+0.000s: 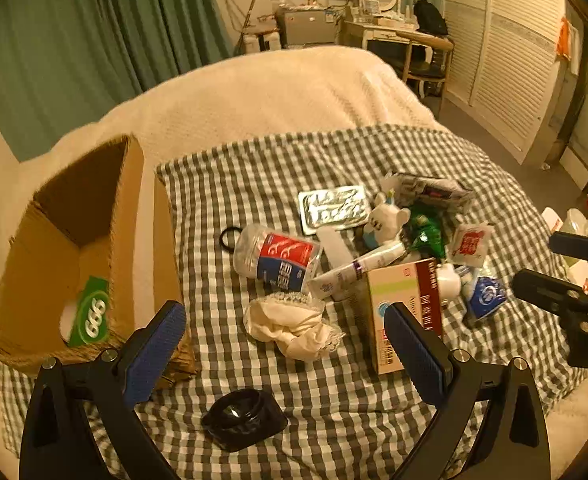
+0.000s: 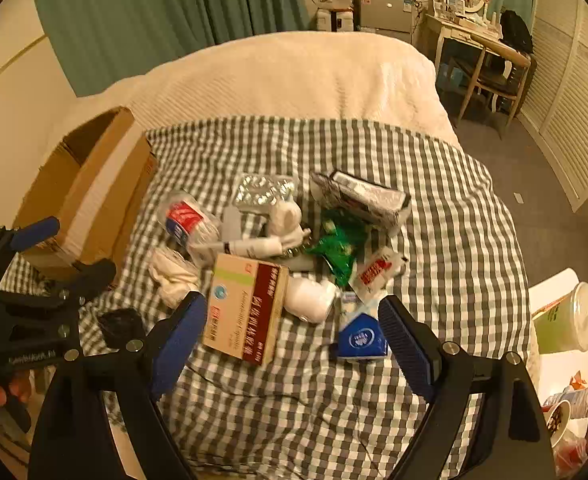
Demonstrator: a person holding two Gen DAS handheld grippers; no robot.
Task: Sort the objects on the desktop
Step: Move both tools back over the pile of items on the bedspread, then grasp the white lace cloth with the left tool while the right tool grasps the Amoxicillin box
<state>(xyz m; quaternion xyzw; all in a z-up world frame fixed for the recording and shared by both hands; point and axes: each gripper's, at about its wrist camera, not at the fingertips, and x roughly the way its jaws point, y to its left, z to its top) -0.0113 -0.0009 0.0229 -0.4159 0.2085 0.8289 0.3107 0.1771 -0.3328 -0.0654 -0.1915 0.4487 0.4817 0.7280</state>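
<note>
Item 1, far left: cardboard box [image 1: 73,264], open-topped, standing on the checked cloth [image 1: 334,420] beside the heap; a green packet [image 1: 91,314] lies inside it. I take this as the place things go.

Item 2: my left gripper [image 1: 289,344], jaws spread wide, nothing between them, hovering over the near cloth. Just ahead of it lies a crumpled white cloth [image 1: 294,328]; below it a black square cap [image 1: 243,418], set apart from the heap.

Item 3, centre: the heap itself. Clear jar with red and blue label [image 1: 275,258] on its side, foil blister sheet [image 1: 334,208], white tube [image 1: 354,270], small white toy figure [image 1: 386,220], green wrapper [image 1: 426,232].

Item 4: medicine carton [image 2: 245,308], lying flat nearest my right gripper [image 2: 294,332], whose jaws also stand wide and empty.

Item 5, right: white roll [image 2: 310,298], blue tissue pack [image 2: 360,338], red and white sachet [image 2: 376,272].

Handling note: I judge loose outliers best taken first. Carton is rigid; straddle its narrow width and close squarely. Crumpled cloth is soft, so pinch deep into the folds
</note>
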